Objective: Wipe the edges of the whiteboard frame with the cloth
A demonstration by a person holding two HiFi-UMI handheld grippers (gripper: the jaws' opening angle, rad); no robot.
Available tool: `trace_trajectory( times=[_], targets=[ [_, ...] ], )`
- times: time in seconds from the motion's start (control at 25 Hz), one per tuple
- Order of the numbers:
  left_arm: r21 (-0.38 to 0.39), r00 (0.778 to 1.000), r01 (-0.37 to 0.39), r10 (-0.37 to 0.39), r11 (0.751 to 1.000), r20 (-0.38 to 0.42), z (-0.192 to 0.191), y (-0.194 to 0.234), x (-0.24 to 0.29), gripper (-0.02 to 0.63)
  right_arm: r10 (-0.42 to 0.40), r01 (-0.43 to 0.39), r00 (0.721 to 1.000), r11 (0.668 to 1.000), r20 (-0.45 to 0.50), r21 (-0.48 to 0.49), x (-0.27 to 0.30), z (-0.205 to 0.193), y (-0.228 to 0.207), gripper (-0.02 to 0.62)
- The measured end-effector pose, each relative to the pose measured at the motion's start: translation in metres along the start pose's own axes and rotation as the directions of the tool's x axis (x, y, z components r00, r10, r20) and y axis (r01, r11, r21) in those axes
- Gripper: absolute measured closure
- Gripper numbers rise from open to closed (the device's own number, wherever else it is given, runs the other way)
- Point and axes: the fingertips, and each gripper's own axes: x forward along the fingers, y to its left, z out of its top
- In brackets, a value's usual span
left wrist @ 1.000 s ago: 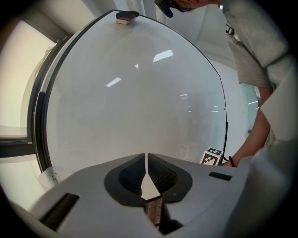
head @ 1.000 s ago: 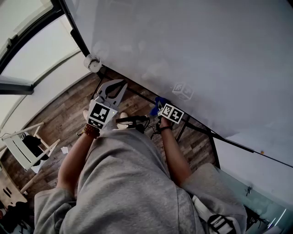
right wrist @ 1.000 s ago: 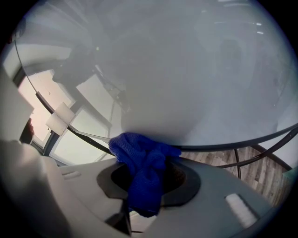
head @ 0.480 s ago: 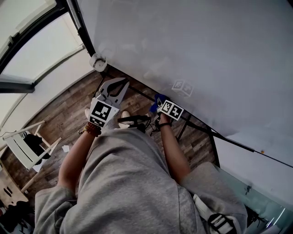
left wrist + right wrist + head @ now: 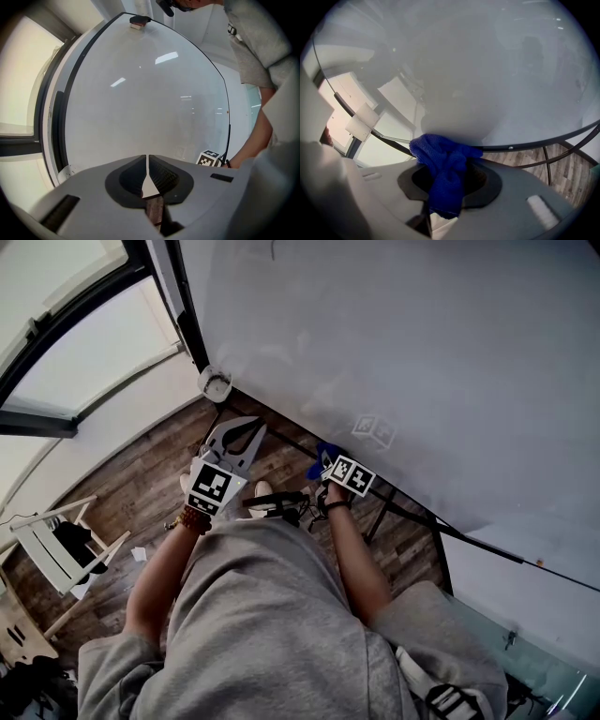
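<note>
**Station check: cloth on the lower frame rail**

I see one whiteboard point(image 5: 403, 362) taking up most of the head view. Its surface is pale and glossy, with light patches reflected on it. One dark, thin frame point(image 5: 508, 148) runs round it. A small fastener shows on the bottom rail, and a white round fitting point(image 5: 215, 382) sits at the lower corner.

Below it is a wood-plank floor point(image 5: 141, 484), and a white chair point(image 5: 56, 540) stands well apart at the left. The person's grey top point(image 5: 272, 615) fills the foreground.

There are two grippers, each with one marker cube. The left cube point(image 5: 214, 486) and the right cube point(image 5: 351, 474) show only black-and-white square patterns that I cannot read as text.

The left gripper point(image 5: 239, 432) hangs near the corner fitting, clear of the board. Its jaws are drawn together to a hairline slit with nothing between them.

The right gripper point(image 5: 336, 465) is clamped on the cloth point(image 5: 445, 173). This is the only cloth, deep blue with a fine knit texture. It is bunched, with a fold hanging down over the jaws. Its upper end touches the bottom rail, a little along from the corner fitting.

A bead bracelet point(image 5: 187, 518) is on the left wrist.
</note>
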Motion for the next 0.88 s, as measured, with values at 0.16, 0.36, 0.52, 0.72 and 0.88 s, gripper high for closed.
trace_trajectory(
  times=[0.16, 0.36, 0.52, 0.72, 0.88],
  targets=[
    [0.002, 1.000, -0.010, 0.010, 1.000, 0.004, 0.000, 0.009, -0.002, 0.581, 0.013, -0.013, 1.000, 1.000, 0.002, -0.005, 0.007, 0.003, 0.012, 0.459],
    [-0.005, 1.000, -0.020, 0.020, 1.000, 0.005, 0.000, 0.016, -0.007, 0.581, 0.008, -0.008, 1.000, 1.000, 0.001, -0.002, 0.009, 0.003, 0.022, 0.457],
    [-0.009, 1.000, -0.030, 0.030, 1.000, 0.006, -0.001, 0.026, -0.012, 0.581, 0.013, -0.013, 1.000, 1.000, 0.000, -0.001, 0.015, 0.002, 0.033, 0.457],
    [-0.009, 0.999, -0.044, 0.044, 0.999, 0.005, 0.000, 0.032, -0.019, 0.581, 0.029, -0.029, 1.000, 1.000, -0.007, -0.001, 0.017, 0.000, 0.043, 0.457],
    [-0.010, 0.998, -0.055, 0.055, 0.998, 0.008, 0.002, 0.042, -0.024, 0.581, 0.038, -0.038, 0.999, 0.999, -0.006, -0.001, 0.020, 0.001, 0.055, 0.457]
  ],
)
